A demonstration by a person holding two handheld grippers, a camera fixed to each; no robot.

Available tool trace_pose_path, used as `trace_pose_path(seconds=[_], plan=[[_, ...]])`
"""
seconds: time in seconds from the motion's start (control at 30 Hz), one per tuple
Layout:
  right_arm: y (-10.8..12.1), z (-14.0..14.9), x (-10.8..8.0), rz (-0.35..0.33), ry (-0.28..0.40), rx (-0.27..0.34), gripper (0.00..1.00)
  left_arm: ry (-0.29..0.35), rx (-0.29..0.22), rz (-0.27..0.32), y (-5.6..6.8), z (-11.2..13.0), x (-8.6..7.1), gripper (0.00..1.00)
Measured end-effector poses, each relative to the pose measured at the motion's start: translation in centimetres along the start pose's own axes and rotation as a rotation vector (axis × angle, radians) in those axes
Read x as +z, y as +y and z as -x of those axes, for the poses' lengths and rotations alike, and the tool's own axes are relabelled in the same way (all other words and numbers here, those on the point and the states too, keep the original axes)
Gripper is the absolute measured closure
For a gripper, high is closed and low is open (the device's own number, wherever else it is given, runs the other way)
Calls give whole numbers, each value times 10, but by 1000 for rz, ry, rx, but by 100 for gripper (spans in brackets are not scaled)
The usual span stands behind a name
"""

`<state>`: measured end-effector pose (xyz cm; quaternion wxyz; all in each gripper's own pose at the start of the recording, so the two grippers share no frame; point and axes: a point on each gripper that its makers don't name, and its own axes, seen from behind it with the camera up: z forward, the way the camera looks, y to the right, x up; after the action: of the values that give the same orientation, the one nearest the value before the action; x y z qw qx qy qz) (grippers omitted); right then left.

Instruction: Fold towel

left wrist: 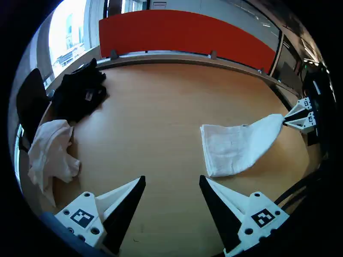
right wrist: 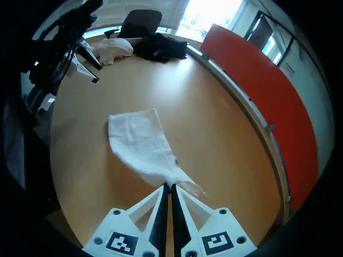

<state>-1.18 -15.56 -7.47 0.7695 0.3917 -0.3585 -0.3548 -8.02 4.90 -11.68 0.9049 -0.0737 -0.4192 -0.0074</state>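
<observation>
In the left gripper view, the left gripper (left wrist: 171,179) hangs low over the table (left wrist: 163,107) with its jaws apart and nothing between them. The towel (left wrist: 233,147) lies flat on the wood just ahead and to one side. Its far corner is drawn out to a point where the right gripper (left wrist: 284,120) pinches it. With one corner held and the other end loose, I'd expect a pull to drag the whole towel across the table rather than fold it over. The fold could also land crooked. A black garment (left wrist: 79,92) and a crumpled white cloth (left wrist: 51,154) sit at the far edge by a chair (left wrist: 30,103), well apart from the towel. A red partition (left wrist: 184,34) runs behind them.

In the right gripper view, the jaws are together, clamped on the very tip of that corner. The bite looks thin, and I think a quick lift might let it slip free. Nothing stands between the towel and the bare wood around it.
</observation>
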Motion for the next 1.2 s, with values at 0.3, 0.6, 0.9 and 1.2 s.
trace_pose_path(seconds=[0.3,0.6,0.9,1.2], plan=[[-23,59,11,-37,-99,59,95,-1,8,1,5,0,0,7],[-40,97,23,-61,-160,132,95,-4,15,-1,7,1,0,7],[-30,91,22,-28,-142,129,95,-6,19,-2,7,1,1,7],[4,52,2,49,-83,19,95,-3,23,-5,5,-2,2,7]])
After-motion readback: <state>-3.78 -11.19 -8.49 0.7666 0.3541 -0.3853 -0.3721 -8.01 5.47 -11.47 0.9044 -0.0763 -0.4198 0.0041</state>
